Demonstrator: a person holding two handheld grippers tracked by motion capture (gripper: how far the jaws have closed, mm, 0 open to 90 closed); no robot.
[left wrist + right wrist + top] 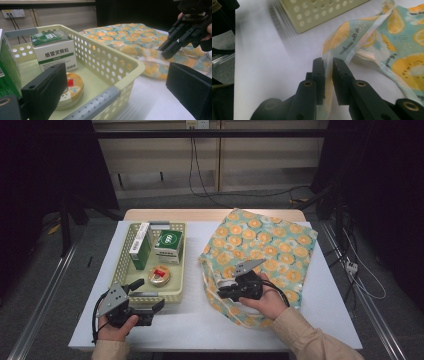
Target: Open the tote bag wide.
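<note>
A cloth bag (265, 250) printed with orange slices lies flat on the right half of the white table. My right gripper (222, 292) sits at its near left corner. In the right gripper view the jaws (328, 62) stand close together with the bag's hem (337, 50) upright between them, lifted off the table. The same gripper (166, 53) appears far off in the left gripper view, tips down on the bag. My left gripper (150, 307) rests at the near left, jaws wide apart and bare (112, 75), facing the basket's near corner.
A pale yellow perforated basket (120, 255) stands on the left of the table. It holds a green and white medicine box (168, 245), a taller green box (140, 247) and a round tin (159, 274). Bare white tabletop (195, 320) lies between the two hands.
</note>
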